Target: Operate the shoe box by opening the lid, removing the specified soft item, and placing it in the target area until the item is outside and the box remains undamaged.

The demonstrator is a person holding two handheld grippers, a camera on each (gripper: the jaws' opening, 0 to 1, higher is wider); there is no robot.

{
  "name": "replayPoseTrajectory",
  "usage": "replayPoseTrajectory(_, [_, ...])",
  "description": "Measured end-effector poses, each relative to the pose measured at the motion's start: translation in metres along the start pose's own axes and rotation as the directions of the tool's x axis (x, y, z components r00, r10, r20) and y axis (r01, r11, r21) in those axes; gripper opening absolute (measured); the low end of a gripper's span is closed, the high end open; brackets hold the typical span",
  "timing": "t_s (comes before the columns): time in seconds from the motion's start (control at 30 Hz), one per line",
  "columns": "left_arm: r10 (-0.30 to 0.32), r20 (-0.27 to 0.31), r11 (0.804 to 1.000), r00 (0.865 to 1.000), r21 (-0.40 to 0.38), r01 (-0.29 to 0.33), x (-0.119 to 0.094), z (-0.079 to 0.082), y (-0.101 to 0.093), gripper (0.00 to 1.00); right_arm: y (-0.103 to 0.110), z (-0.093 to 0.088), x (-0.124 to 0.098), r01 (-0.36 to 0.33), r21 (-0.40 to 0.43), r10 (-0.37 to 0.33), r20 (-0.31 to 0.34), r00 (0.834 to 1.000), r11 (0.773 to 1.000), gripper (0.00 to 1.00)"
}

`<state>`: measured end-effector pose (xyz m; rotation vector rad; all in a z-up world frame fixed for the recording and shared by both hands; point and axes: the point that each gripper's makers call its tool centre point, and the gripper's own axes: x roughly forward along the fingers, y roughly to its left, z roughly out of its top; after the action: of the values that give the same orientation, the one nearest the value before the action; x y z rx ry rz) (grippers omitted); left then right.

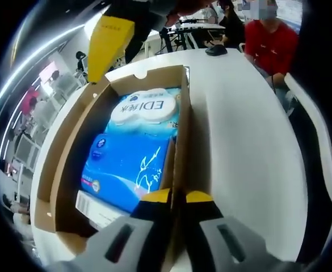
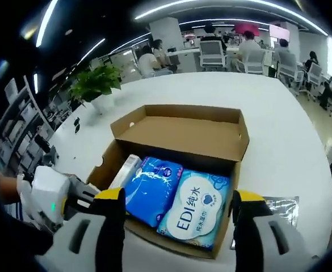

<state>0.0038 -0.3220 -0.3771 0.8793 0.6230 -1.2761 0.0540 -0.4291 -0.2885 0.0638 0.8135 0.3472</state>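
The left gripper [image 1: 178, 197] pinches the wall of the open box [image 1: 180, 147]. The right gripper [image 2: 179, 197] stands wide open, empty, over the blue packs [image 2: 177, 204].

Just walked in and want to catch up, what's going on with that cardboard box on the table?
A person is working an open cardboard shoe box on a white table with two handheld grippers. The lid is already folded back. Inside lie soft blue packs, one marked EDI; none is out yet. The left gripper sits at the box's side wall with its jaws nearly together. The right gripper hovers wide open over the near edge, holding nothing.
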Motion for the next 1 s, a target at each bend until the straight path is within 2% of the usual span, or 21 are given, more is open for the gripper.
replayPoseTrajectory(0.17, [0.011, 0.002, 1.0, 1.0, -0.01, -0.011, -0.001, 0.0, 0.002, 0.07, 0.002, -0.007, 0.007, -0.002, 0.004, 0.002, -0.022, 1.0, 1.0, 0.79])
replayPoseTrajectory(0.2, [0.01, 0.003, 1.0, 1.0, -0.014, -0.01, 0.0, 0.0, 0.002, 0.07, 0.009, -0.007, 0.006, -0.003, 0.002, 0.003, -0.028, 1.0, 1.0, 0.79])
replayPoseTrajectory(0.43, [0.01, 0.007, 1.0, 1.0, -0.009, -0.01, 0.0, -0.001, 0.0, 0.07, 0.017, -0.011, 0.012, -0.011, -0.056, 0.008, -0.055, 0.998, 0.998, 0.78])
replayPoseTrajectory(0.57, [0.015, 0.023, 1.0, 1.0, -0.014, -0.014, 0.0, -0.001, 0.0, 0.07, 0.01, -0.012, 0.024, 0.0, -0.063, -0.005, -0.067, 0.998, 0.998, 0.78])
replayPoseTrajectory(0.7, [0.015, 0.025, 1.0, 1.0, -0.002, -0.015, 0.0, 0.0, 0.0, 0.07, 0.011, -0.016, 0.017, 0.008, -0.072, -0.014, -0.085, 0.996, 0.997, 0.79])
replayPoseTrajectory(1.0, [0.006, 0.036, 1.0, 0.999, 0.007, -0.007, -0.001, 0.0, 0.0, 0.07, 0.007, -0.028, 0.028, 0.03, -0.062, -0.037, -0.116, 0.993, 0.998, 0.78])
